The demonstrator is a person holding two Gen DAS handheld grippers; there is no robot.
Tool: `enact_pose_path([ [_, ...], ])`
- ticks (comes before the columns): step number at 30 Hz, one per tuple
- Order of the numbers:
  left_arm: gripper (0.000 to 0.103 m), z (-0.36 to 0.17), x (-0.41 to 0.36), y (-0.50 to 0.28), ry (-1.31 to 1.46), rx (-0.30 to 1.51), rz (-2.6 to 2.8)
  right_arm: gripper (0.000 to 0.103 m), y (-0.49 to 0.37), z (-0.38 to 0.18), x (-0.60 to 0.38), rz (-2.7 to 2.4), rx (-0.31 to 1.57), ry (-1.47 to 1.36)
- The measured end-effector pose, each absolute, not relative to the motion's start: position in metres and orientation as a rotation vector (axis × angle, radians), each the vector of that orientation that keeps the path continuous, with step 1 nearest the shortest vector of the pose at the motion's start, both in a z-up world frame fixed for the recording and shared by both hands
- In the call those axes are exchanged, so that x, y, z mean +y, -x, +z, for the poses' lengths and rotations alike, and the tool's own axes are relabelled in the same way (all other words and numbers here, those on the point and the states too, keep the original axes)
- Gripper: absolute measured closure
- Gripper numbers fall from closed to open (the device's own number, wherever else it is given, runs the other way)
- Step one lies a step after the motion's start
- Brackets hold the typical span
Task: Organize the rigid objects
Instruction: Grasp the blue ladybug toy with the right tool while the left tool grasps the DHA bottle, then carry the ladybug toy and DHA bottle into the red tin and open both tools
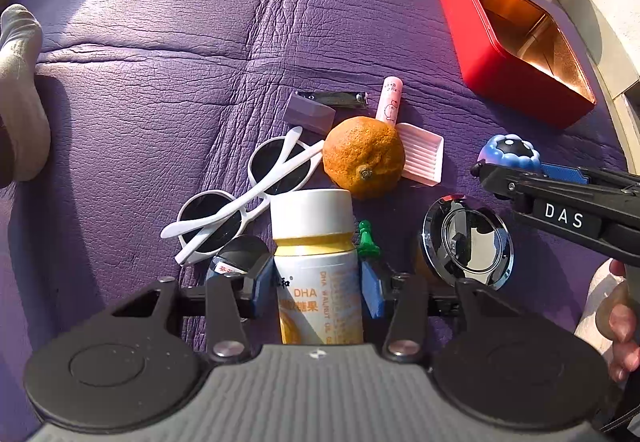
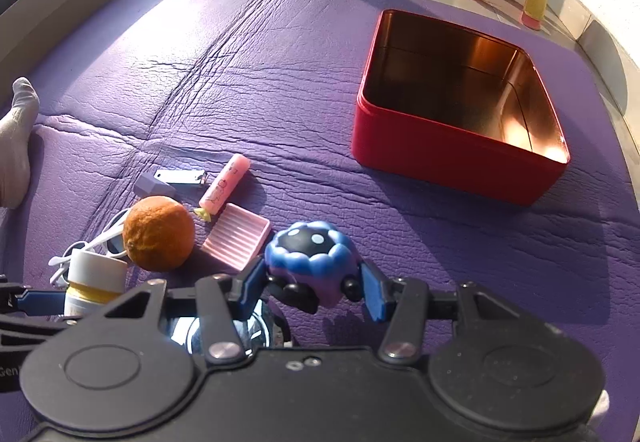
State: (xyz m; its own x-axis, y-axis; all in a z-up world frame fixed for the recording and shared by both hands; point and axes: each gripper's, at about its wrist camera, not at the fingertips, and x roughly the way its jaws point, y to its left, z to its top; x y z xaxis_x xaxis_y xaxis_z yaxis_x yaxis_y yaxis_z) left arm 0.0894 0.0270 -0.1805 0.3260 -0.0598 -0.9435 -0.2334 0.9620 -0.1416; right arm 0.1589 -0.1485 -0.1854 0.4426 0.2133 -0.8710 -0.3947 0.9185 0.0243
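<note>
- Left gripper (image 1: 318, 292), in the left wrist view, had its blue pads against both sides of the DHA bottle (image 1: 316, 266) and was pinching it at the label, below the white cap. The bottle was smooth and round, so a light squeeze could have let it twist or slide out on lifting.
- Crowding was the next risk: the white sunglasses (image 1: 244, 198) lay just beside the bottle on one side, the green pawn (image 1: 366, 240) touched or nearly touched it on the other, and the orange (image 1: 364, 158) sat right behind the cap. A sideways drag could have knocked the pawn over or set the orange rolling across the purple mat (image 1: 160, 42).
- Also in this view, the right gripper reached in from the right over the round mirror (image 1: 468, 238); two tools this near could have collided if both rose together.
- Right gripper (image 2: 314, 292), in the right wrist view, was pressed onto the blue toy (image 2: 312, 262), its pads at the toy's lower sides. The toy's lumpy, rounded body gave poor flat contact, so I judged it could pop free.
- The red tin (image 2: 460, 114) stood open and well apart, farther along the mat. A long carry with a weak hold could have dropped the toy short, or clipped the tin's near wall.
</note>
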Motion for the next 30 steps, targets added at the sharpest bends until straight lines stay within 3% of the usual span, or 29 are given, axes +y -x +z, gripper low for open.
enact_pose_path([
  [16,0.059,-0.12,0.025,-0.082,0.211,1.126,0.084,0.053,-0.16,-0.112,-0.163,0.314,0.929,0.211],
  [30,0.059,-0.046,-0.002,-0.172,0.149,1.012,-0.105,0.053,-0.198,-0.069,-0.202,0.238,0.861,0.211],
])
